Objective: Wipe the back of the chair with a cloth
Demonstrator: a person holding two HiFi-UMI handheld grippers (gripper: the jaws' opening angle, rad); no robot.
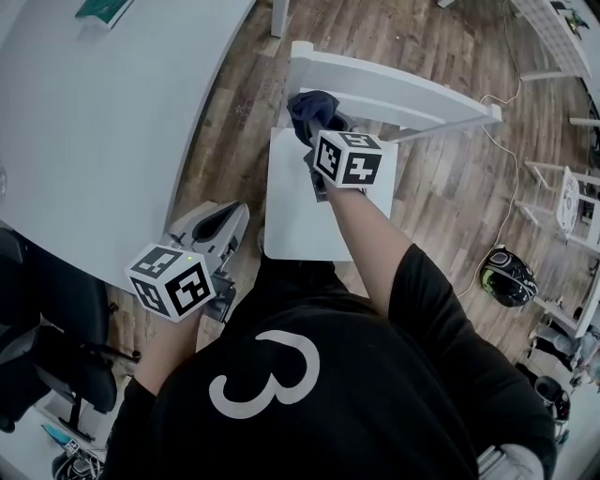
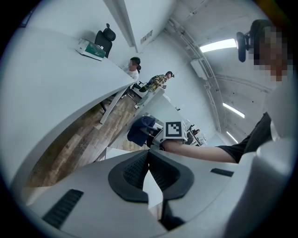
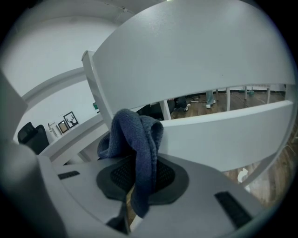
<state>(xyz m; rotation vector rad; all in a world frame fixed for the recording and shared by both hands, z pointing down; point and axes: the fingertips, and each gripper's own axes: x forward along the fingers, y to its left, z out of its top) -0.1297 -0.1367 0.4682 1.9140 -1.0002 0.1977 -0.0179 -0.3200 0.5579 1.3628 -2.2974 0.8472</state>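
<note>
A white chair stands in front of me, its seat below and its top back rail beyond. My right gripper is shut on a dark blue cloth, which sits bunched against the left end of that rail. In the right gripper view the cloth hangs between the jaws of the right gripper, close to the upper rail and lower rail. My left gripper hangs low at the left, away from the chair. In its own view the left gripper shows pads meeting with nothing between them.
A large white table fills the left, with a green item on its far part. A black office chair is at lower left. A dark helmet lies on the wood floor at right, near white racks.
</note>
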